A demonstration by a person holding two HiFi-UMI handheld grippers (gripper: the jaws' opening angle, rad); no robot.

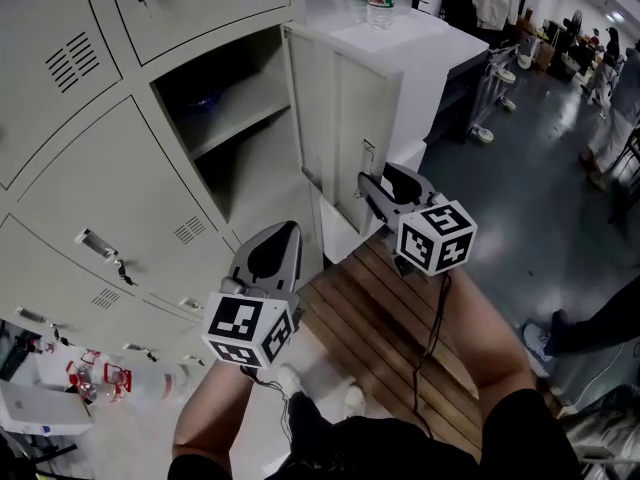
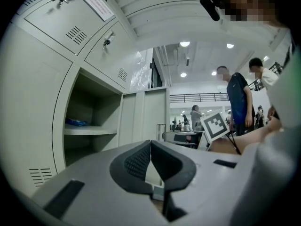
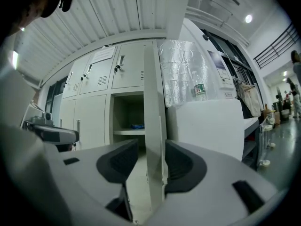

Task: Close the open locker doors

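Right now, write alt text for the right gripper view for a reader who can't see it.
The right tongs stand open astride the edge of an open grey locker door, seen edge-on. Behind it the open compartment shows a shelf; a water bottle stands on a white cabinet at right.

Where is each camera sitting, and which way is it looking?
Head view: on the person's head, looking steeply down at the lockers and the open door; both forearms, left gripper and right gripper show.
Left gripper view: on the left gripper, looking along its shut jaws at the open locker; the right gripper's marker cube shows.
Right gripper view: on the right gripper, looking along its open jaws, the door's edge between them; the left gripper shows at left.
Shared: all three show the open locker's shelf.
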